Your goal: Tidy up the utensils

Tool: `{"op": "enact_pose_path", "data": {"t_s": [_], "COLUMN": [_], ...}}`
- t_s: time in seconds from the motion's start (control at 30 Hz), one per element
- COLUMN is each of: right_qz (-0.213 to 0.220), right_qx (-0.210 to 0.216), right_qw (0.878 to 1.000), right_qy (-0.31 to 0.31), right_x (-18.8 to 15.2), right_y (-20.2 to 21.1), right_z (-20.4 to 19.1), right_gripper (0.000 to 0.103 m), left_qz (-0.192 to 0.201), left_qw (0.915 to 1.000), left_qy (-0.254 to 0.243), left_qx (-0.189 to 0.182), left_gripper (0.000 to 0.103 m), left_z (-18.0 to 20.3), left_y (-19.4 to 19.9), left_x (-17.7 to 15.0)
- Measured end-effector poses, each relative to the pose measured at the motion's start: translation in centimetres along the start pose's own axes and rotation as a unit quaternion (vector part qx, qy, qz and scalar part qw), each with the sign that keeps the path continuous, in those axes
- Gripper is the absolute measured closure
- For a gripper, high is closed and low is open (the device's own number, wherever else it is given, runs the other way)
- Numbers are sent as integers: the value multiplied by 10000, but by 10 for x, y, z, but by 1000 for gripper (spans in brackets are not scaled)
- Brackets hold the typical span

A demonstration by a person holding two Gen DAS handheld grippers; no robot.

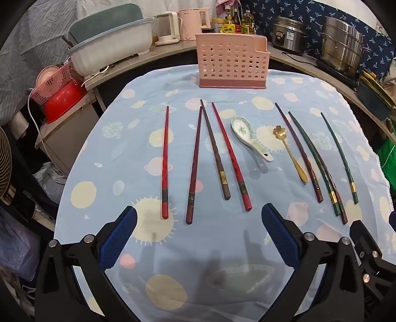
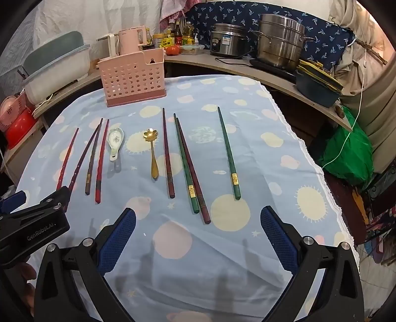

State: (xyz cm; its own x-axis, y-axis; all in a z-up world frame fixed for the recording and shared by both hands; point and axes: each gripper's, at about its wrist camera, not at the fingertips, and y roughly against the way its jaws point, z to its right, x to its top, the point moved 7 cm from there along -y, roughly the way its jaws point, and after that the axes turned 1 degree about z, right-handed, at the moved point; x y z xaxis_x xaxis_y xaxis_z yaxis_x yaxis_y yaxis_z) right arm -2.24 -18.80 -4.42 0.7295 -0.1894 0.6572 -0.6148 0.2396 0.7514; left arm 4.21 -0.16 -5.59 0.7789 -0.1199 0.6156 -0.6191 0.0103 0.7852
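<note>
Several chopsticks lie in a row on the blue patterned tablecloth (image 1: 198, 260): red and dark ones on the left (image 1: 165, 161), green and maroon ones on the right (image 2: 229, 151). Between them rest a white ceramic spoon (image 1: 250, 138) and a gold flower-shaped spoon (image 1: 290, 153). A pink perforated utensil holder (image 1: 231, 60) stands at the table's far edge. My left gripper (image 1: 199, 218) hovers open above the near ends of the red chopsticks, nothing between its blue pads. My right gripper (image 2: 198, 219) is open too, near the ends of the green and maroon pair (image 2: 195, 188).
Behind the table a curved shelf carries steel pots (image 2: 279, 39), a rice cooker (image 2: 227, 39), kettles (image 1: 193, 23), oil bottles and a lidded plastic bin (image 1: 111, 52). A red basin (image 1: 65, 101) sits at the left, a green bag (image 2: 349, 151) at the right.
</note>
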Motion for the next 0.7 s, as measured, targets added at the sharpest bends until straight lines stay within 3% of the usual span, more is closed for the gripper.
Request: {"op": "enact_pose_path", "data": {"t_s": [0.7], "right_qz": [81], "right_qx": [-5], "right_qw": [10000], "right_qy": [31], "right_x": [0], "right_y": [7], "right_z": [-1], "right_gripper": [6], "left_qz": [60], "left_qw": [10000], "left_qy": [62], "left_qx": [6], "left_gripper": [7], "left_z": [1], "left_y": [4], "left_x": [0]}}
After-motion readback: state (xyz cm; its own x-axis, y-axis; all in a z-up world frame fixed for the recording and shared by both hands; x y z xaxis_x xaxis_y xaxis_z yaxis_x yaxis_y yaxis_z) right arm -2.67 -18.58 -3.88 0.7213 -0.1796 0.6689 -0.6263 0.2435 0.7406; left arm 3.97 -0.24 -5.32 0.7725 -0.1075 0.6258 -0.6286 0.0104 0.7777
